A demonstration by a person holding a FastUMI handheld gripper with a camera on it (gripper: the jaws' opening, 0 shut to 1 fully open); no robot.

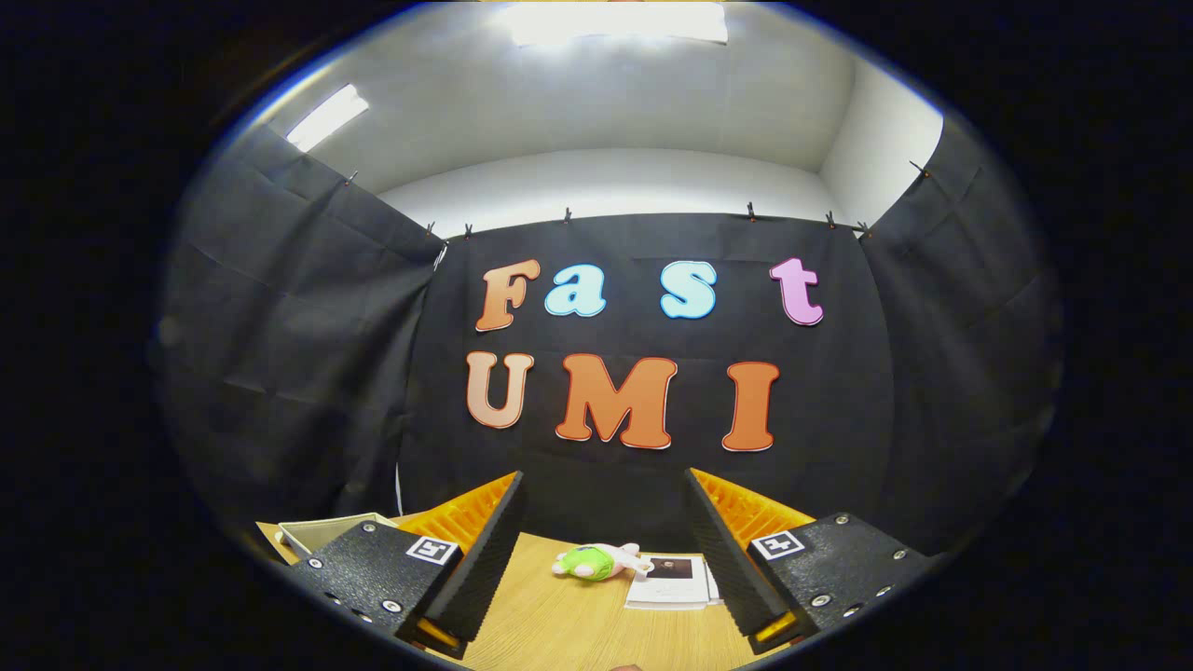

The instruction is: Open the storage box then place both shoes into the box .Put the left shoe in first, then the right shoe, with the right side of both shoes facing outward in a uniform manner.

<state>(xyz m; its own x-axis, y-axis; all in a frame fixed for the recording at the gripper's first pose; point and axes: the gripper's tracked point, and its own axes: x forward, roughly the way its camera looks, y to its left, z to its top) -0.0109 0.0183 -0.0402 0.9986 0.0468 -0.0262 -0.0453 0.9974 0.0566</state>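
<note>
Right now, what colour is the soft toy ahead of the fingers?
Green and white soft toy, gripper view.

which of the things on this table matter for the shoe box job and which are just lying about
For the job:
- gripper, open, nothing between its fingers
- pale tray or lid behind one finger, possibly the box, hard to tell

Lying about:
- green and pink soft toy
- booklet
- wooden table

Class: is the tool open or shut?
Open. The tool has its fingers wide apart, with bare table between, gripping nothing.
</note>
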